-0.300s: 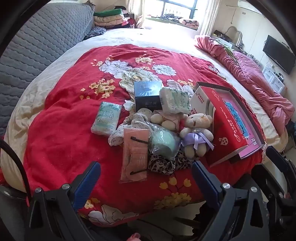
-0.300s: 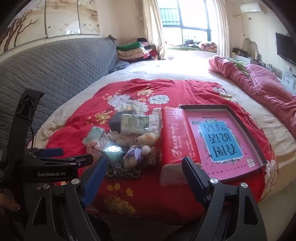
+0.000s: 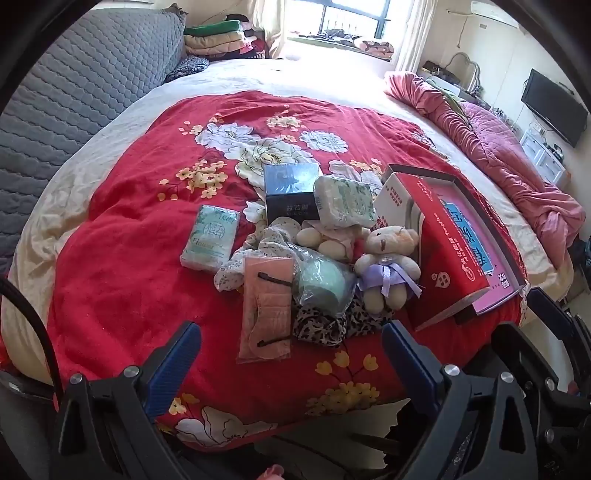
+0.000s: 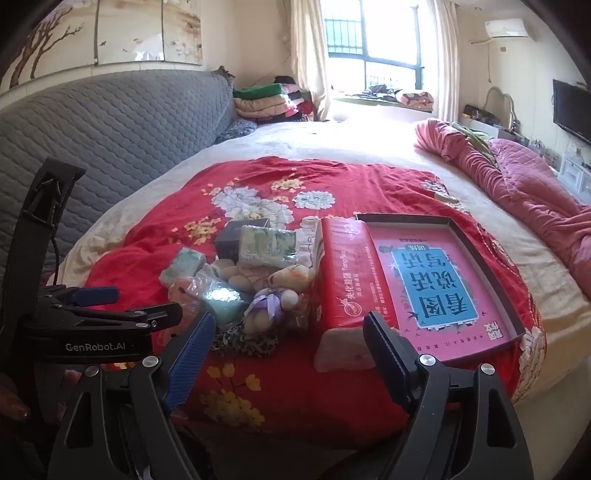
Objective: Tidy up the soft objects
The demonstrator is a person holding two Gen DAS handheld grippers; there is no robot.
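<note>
Both sets of fingers wide, empty: left gripper [image 3: 291,354], right gripper [image 4: 288,343]. Teddy bear [image 3: 388,266], frame centre: light, squashy; grip torso, not ribbon.

- big bed [image 4: 369,155] w/ cream sheet, grey quilted headboard [image 4: 122,125] on the left
- bright window [image 4: 373,48] at the back, cream curtains [image 4: 306,55]
- wall AC unit [image 4: 506,27] up top, TV [image 4: 570,109] on right wall
- folded blankets [image 4: 266,101] stacked in the corner
</note>
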